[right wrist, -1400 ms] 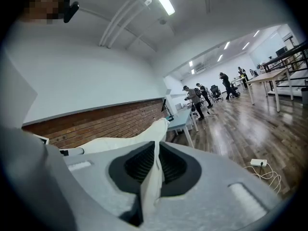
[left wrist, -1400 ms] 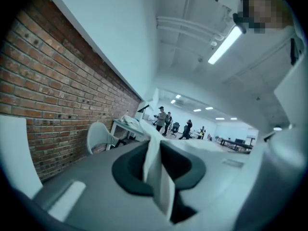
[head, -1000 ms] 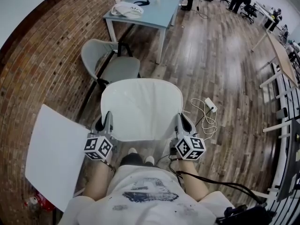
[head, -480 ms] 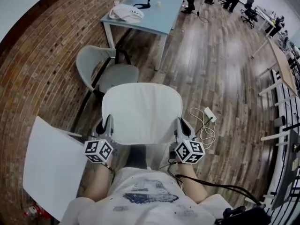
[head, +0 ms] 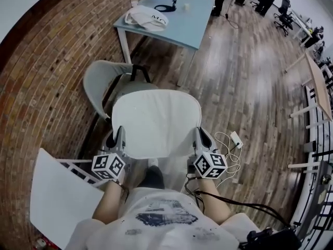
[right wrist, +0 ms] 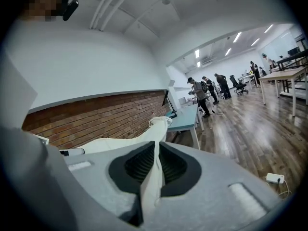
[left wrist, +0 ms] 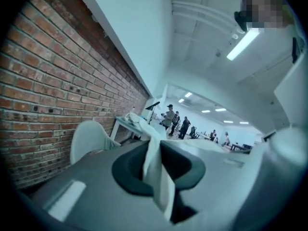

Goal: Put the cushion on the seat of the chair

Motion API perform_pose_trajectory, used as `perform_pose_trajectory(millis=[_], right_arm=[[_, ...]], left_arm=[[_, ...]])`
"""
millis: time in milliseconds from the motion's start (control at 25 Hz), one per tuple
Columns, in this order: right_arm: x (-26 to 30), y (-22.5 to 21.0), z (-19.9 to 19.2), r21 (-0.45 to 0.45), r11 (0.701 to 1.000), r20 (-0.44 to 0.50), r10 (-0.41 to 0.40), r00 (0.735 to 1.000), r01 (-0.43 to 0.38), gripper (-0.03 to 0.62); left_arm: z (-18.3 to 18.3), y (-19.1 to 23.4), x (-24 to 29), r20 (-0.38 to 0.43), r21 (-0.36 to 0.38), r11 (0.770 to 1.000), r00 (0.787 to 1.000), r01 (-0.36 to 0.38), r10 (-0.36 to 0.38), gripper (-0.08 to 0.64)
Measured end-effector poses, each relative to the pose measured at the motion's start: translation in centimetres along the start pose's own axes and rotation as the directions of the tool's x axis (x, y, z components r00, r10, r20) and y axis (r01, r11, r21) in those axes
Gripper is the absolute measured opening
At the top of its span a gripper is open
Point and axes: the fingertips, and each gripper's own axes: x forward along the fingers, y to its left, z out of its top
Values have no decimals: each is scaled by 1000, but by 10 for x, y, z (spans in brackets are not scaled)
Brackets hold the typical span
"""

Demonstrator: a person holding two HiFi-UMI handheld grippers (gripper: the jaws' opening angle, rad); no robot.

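The only writing near the task is dark lettering on a white cloth bag [head: 147, 17] at the top of the head view, too small to read. The shirt [head: 166, 217] at the bottom edge carries a dark printed graphic with no legible words. Each gripper bears one cube faced with black-and-white square markers.

One cushion [head: 156, 121], white, smooth and soft-looking, roughly square with rounded upper corners, is held up flat in the middle of the frame. The left gripper [head: 118, 137] pinches its lower left edge and the right gripper [head: 201, 135] its lower right edge. In each gripper view a thin fold of pale fabric runs between the dark ribbed pads, which press on it from both sides.

One chair [head: 104, 77] stands just above and left of the cushion, a light grey moulded shell with a curved back and dark legs. The cushion covers most of its seat from view, and whether the two touch cannot be told.

One table [head: 179, 27], with a pale blue top and white legs, stands beyond the chair and bears the bag. A curved wall [head: 47, 87] of red-brown brick fills the left side. The floor [head: 244, 82] is glossy wood plank. A flat white panel [head: 57, 202] lies at lower left. One white power strip [head: 235, 138] with a looped white cable lies right of the cushion. A few people [right wrist: 198, 96] stand in the distance.
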Motion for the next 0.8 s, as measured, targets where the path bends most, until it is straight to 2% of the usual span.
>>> perform_pose_trajectory(millis=[440,800], right_arm=[[107,20,36,-25,999,-10,45,999,-45,26],[188,20,41,-27,988,-63,147,987,-149,26]], left_arm=[[47,52,68,32,-8,999,999,-38,38,37],[56,80,100,58,-25,988,987,-150,151,38]])
